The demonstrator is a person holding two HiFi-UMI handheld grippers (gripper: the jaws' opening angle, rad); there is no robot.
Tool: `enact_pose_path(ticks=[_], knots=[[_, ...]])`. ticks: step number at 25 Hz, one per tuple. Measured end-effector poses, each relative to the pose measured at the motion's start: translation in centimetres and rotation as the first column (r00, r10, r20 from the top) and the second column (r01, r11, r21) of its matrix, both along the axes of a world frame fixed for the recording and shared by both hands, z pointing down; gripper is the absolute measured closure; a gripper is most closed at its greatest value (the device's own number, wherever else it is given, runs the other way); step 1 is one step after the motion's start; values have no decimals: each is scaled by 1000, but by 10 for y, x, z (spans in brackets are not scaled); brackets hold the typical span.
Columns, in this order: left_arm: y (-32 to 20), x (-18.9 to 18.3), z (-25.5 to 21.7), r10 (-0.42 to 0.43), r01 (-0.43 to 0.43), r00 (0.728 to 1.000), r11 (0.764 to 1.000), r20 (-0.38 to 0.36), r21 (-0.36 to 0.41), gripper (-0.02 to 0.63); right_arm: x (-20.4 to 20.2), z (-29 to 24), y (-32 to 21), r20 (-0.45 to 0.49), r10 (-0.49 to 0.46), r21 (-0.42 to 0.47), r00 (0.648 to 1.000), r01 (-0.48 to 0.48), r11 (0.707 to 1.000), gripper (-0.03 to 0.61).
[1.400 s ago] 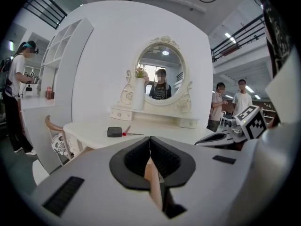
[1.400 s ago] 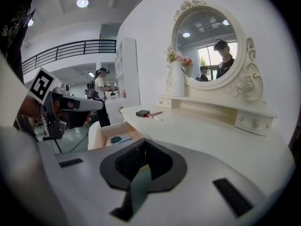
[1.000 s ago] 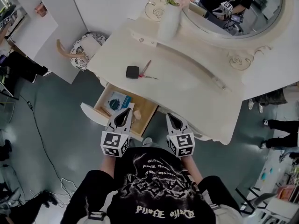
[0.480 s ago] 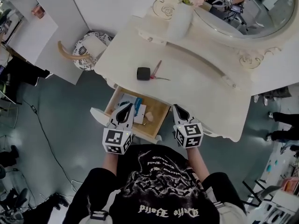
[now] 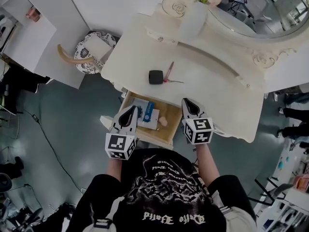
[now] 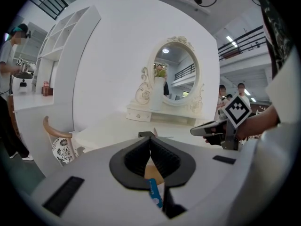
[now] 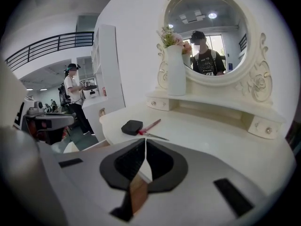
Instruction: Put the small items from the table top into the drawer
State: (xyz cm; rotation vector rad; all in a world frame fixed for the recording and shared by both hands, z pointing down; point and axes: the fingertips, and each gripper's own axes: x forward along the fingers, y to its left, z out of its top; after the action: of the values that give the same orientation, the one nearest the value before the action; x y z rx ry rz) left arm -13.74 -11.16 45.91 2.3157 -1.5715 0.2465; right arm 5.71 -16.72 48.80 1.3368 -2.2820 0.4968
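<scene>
Looking steeply down, past a person's black printed shirt, at a cream desk with an oval mirror and a white vase of pale flowers along its back.

Shows two small items out on the desk top, near its left front corner: a small black box and, just beside its right side, a pink-handled tool with thin metal tips pointing right.

Shows a wooden drawer pulled open below that corner of the desk. Reveals inside it a white card or packet, a blue item lying on or against that, and a small peach-coloured piece further right; kind of each not clear.

Places the left claw over the drawer's left front part, pointing toward the desk, its jaws pressed together with nothing gripped. Gives, from that claw's own camera, only the drawer's wood and the blue item below the closed tips.

Places the right claw over the desk's front edge, just right of the drawer, jaws likewise closed tight and empty, aimed toward the black box and the pink-handled tool but well short of both.

Includes, left of the desk, a seat with a black-and-white patterned cushion on a grey floor.
</scene>
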Motion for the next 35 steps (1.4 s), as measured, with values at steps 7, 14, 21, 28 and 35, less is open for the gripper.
enact_pose_path(ticks=[7,14,21,28,35], knots=[[-16,-25,3,30,-30,1000,1000,-6,-2,598,-12,-7,-32,-20,70,12,997,-70,997,565],[-27,-28,7,80,-80,997,997,-5,-18,598,-29,-11,-66,6,110,2,994,-110,994,538],[-27,-35,16,107,-107,994,993,9,-43,598,-44,-7,-92,12,114,-9,993,-114,993,482],[-25,-50,24,83,-81,996,994,15,-67,598,-56,1,-115,7,137,-38,991,-136,990,442],[-24,-58,29,106,-104,994,991,16,-86,598,-63,20,-130,-25,152,-107,988,-154,982,419]])
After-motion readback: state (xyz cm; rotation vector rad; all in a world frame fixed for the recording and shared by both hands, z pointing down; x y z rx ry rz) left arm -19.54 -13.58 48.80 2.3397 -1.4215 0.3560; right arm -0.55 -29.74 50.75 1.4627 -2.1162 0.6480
